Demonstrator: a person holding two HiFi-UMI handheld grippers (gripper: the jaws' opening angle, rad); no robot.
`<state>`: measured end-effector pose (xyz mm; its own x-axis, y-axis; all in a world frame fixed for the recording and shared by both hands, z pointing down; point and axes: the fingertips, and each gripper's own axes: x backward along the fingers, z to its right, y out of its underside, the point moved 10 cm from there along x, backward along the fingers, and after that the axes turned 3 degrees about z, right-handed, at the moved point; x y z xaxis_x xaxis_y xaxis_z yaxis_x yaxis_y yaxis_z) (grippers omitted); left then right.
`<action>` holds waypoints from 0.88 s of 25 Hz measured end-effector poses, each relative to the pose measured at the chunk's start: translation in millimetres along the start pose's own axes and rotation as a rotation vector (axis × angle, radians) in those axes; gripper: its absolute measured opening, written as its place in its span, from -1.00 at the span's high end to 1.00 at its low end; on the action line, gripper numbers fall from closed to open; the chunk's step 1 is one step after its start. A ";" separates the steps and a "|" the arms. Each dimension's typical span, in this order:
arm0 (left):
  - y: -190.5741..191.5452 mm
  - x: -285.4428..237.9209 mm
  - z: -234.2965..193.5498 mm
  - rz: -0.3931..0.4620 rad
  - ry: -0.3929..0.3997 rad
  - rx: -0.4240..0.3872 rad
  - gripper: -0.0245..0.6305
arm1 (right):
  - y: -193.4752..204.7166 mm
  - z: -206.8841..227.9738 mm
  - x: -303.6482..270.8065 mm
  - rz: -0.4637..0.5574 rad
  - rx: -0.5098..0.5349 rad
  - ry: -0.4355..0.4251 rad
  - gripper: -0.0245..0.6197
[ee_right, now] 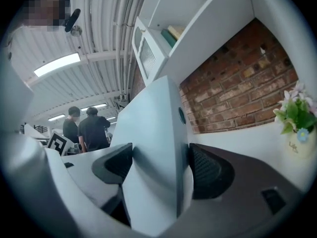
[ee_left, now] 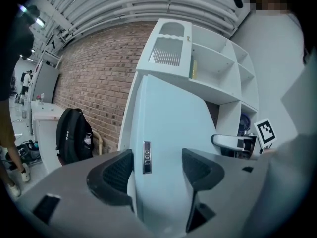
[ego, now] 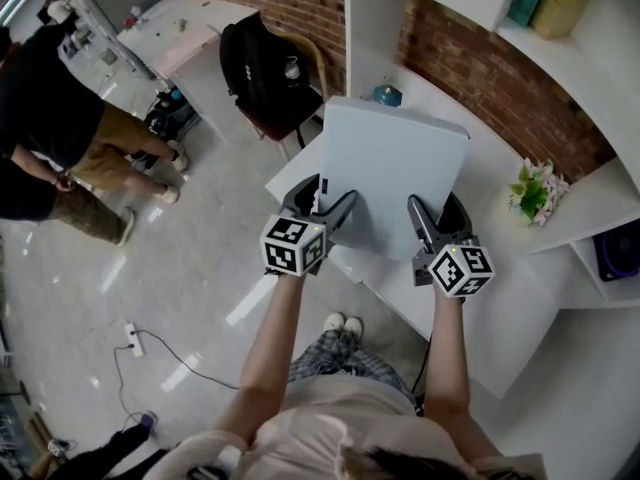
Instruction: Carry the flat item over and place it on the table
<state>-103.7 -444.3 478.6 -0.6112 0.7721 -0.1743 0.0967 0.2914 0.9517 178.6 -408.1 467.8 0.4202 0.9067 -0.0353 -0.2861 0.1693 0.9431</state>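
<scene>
Arms out in front: the left forearm (ego: 275, 338) and right forearm (ego: 447, 353) stretch forward side by side, bare from the sleeve down. The left gripper (ego: 325, 200) and right gripper (ego: 437, 213) point ahead, roughly level and well apart. Each has its jaws spread wide and clamped across the near edge of the flat item (ego: 390, 163), a pad on either face.

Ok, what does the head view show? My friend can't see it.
Seen from above, a person's left gripper and right gripper each clamp the near edge of a flat white item, holding it over a white table. A pot of flowers stands at the right, and a black backpack rests on a chair beyond.
</scene>
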 end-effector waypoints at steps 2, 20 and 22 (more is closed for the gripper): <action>8.3 -9.0 -8.3 -0.030 -0.004 0.021 -0.03 | 8.2 6.8 -9.2 -0.033 -0.015 0.011 -0.20; 66.2 -81.7 -67.5 -0.243 -0.045 0.172 -0.03 | 82.6 67.3 -77.0 -0.294 -0.172 0.108 -0.21; 72.2 -90.1 -72.8 -0.253 -0.046 0.195 -0.03 | 89.5 74.2 -82.1 -0.317 -0.185 0.125 -0.21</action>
<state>-98.9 -533.9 581.5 -0.5993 0.6847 -0.4146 0.0980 0.5768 0.8109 182.3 -496.0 579.7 0.4080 0.8361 -0.3666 -0.3142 0.5056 0.8035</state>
